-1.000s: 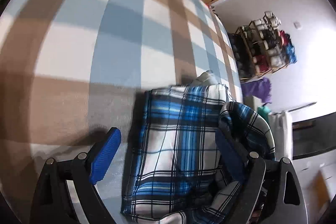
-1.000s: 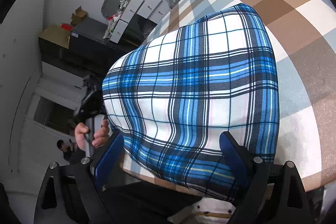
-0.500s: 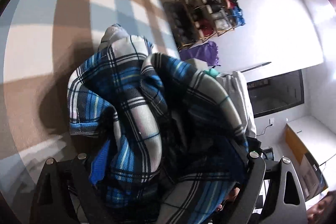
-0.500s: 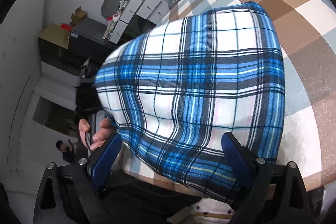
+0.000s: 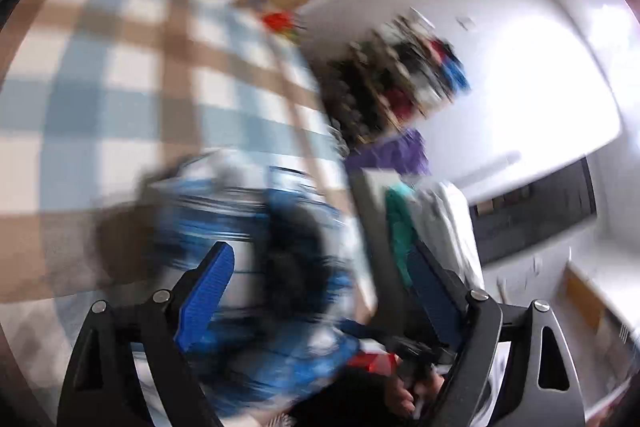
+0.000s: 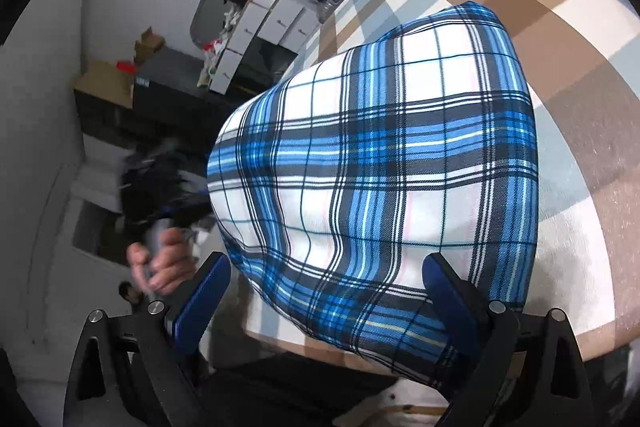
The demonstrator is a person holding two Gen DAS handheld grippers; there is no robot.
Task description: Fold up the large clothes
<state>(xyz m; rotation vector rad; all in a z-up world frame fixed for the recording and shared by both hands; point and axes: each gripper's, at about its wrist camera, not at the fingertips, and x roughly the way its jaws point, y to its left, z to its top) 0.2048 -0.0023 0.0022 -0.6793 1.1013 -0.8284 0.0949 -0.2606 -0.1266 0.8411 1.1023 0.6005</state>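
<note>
The left gripper (image 5: 320,291), buried in cloth half a second ago, swings off the blue-and-white plaid garment (image 6: 384,163) with fingers spread and empty; the right gripper (image 6: 328,291) hovers open over it on the checked tablecloth (image 6: 568,39): fold apparently laid

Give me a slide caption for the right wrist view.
Folded plaid shirt lies on the checked tablecloth, seen between the open right gripper fingers.
</note>
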